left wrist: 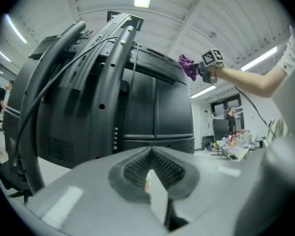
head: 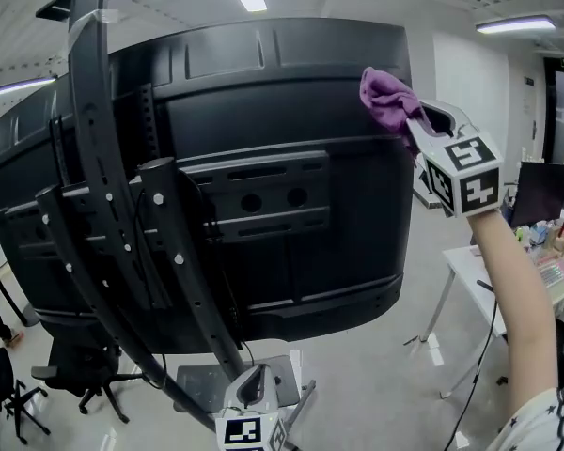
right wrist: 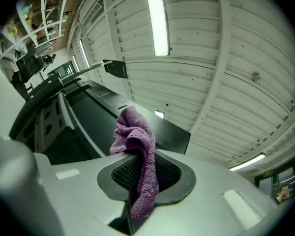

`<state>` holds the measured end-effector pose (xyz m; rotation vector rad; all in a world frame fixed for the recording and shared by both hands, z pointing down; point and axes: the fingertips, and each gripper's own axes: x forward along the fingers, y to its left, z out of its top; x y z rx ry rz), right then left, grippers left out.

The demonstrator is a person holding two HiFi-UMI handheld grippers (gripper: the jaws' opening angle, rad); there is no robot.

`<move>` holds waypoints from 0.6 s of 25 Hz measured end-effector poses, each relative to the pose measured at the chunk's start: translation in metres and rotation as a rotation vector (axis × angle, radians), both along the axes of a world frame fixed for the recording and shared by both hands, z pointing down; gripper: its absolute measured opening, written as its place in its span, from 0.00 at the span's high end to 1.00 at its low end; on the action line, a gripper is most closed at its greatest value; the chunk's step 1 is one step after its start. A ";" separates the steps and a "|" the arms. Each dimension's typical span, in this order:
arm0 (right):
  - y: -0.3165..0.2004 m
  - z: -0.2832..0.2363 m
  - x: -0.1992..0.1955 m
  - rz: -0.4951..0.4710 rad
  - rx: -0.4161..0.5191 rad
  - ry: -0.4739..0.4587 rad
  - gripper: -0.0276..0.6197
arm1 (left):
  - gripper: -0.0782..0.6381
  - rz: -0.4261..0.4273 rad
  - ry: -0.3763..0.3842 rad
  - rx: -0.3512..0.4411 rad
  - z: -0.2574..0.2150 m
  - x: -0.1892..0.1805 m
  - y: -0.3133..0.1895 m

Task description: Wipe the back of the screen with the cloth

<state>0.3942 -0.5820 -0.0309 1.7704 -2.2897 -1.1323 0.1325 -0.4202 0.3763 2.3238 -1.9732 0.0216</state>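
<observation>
While the right gripper [head: 412,125] is raised on a bare forearm [head: 517,289], its jaws are clamped on a bunched purple terry cloth [head: 386,96], which sits at the upper right of the large black plastic back of the screen [head: 291,158], close under its top edge. The cloth [right wrist: 135,137] hangs down between the ribbed dark pads [right wrist: 119,173]. The left gripper [head: 254,388] is low, below the screen near its black metal stand [head: 103,205], with its jaws closed together on nothing.
</observation>
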 end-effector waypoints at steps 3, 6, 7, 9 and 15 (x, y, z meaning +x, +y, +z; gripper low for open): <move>0.034 0.060 -0.005 0.000 -0.051 -0.054 0.87 | 0.88 -0.009 0.002 0.017 -0.004 -0.028 0.017; 0.074 0.128 -0.027 -0.047 -0.131 -0.106 0.87 | 0.88 -0.034 -0.002 0.029 -0.008 -0.060 0.043; 0.090 0.152 -0.037 -0.067 -0.157 -0.126 0.87 | 0.88 -0.042 0.000 0.029 -0.008 -0.071 0.053; 0.122 0.197 -0.061 -0.103 -0.210 -0.158 0.87 | 0.88 -0.058 -0.005 0.027 -0.006 -0.096 0.076; 0.205 0.312 -0.150 -0.163 -0.381 -0.206 0.87 | 0.88 -0.107 -0.019 -0.004 0.005 -0.170 0.153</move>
